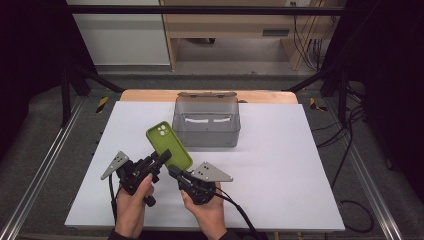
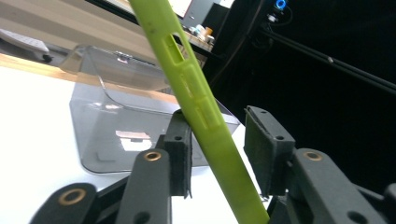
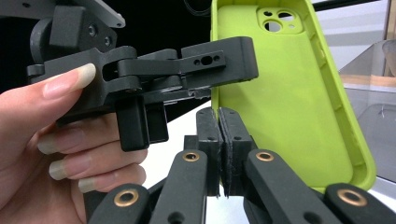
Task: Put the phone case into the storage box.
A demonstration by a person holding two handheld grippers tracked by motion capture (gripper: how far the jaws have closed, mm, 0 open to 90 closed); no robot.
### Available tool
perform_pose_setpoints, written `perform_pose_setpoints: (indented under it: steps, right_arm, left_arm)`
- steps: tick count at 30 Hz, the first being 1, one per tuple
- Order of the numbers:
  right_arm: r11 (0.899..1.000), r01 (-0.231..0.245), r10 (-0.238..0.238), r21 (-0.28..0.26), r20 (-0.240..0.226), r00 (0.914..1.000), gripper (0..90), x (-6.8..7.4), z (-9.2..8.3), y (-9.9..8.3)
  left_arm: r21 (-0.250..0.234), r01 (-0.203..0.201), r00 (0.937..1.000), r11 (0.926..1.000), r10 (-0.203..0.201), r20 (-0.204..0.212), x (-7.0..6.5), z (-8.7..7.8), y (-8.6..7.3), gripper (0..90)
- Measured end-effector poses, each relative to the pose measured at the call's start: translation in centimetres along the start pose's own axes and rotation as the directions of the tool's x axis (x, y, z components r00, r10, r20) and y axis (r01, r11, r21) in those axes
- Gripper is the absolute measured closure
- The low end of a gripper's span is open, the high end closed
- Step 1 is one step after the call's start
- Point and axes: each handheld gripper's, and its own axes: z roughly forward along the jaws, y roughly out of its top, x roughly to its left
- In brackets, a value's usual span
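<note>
**Item held: green phone case, two grippers in attendance**

Table (image 1: pixel 280 165): white top, wooden far edge; bears all else. Clear plastic box (image 1: pixel 206 122): open-topped, at the far middle of the table, just behind the case; nothing visible inside. Phone case (image 1: pixel 169 145): lime green, empty, camera cut-out uppermost, raised off the table and tilted; judged light, soft and bendable, thin-walled, likely to flex or twist if gripped at one corner; best taken across a long side wall near the lower end. Left gripper (image 2: pixel 218 154): jaws narrowed around the case's side edge, one pad touching, the other just apart; not yet clamped. Right gripper (image 3: pixel 219 149): jaws pressed together, apparently pinching the case's lower edge.
</note>
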Motion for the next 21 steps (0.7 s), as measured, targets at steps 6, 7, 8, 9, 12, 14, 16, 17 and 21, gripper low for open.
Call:
perform_pose_setpoints:
  steps: [6,7,8,9,12,14,16,17,21]
  right_arm:
    - [1.000,-0.021,0.021,-0.001,-0.002,0.9998,88.1,0.26,0.35,-0.29]
    - [1.000,-0.020,0.020,-0.001,-0.002,0.9998,88.1,0.26,0.39,-0.31]
    - [1.000,-0.025,0.025,-0.001,-0.004,0.9997,88.0,0.27,0.43,-0.33]
    - [1.000,-0.027,0.027,-0.001,-0.005,0.9996,88.1,0.27,0.45,-0.35]
    - [1.000,-0.028,0.028,0.002,-0.007,0.9996,88.1,0.26,0.51,-0.38]
    - [1.000,-0.029,0.029,0.003,-0.009,0.9996,88.1,0.27,0.53,-0.40]
    - [0.999,-0.032,0.032,0.006,-0.010,0.9994,88.1,0.29,0.57,-0.45]
    - [0.999,-0.031,0.031,0.006,-0.011,0.9995,88.0,0.29,0.59,-0.47]
    - [0.999,-0.031,0.031,0.012,-0.009,0.9995,88.0,0.30,0.72,-0.60]
  left_arm:
    - [-0.013,0.021,0.9996,0.9997,-0.021,-0.016,0.14,-0.14,-0.23,66.3]
    - [-0.014,0.025,0.9996,0.9996,-0.025,-0.015,0.19,-0.13,-0.25,66.6]
    - [-0.011,0.028,0.9995,0.9996,-0.028,-0.015,0.23,-0.13,-0.27,66.8]
    - [-0.008,0.034,0.9994,0.9994,-0.034,-0.011,0.26,-0.10,-0.29,66.9]
    - [-0.010,0.052,0.9986,0.9986,-0.052,-0.002,0.43,-0.07,-0.37,67.4]
    - [-0.009,0.070,0.9975,0.9975,-0.070,0.005,0.55,-0.07,-0.44,67.8]
    - [-0.008,0.079,0.9968,0.9969,-0.079,0.011,0.62,-0.03,-0.48,68.4]
    - [-0.007,0.086,0.9962,0.9963,-0.086,0.011,0.66,-0.06,-0.50,68.7]
    - [-0.010,0.131,0.9912,0.9913,-0.131,0.021,0.90,-0.12,-0.68,70.7]
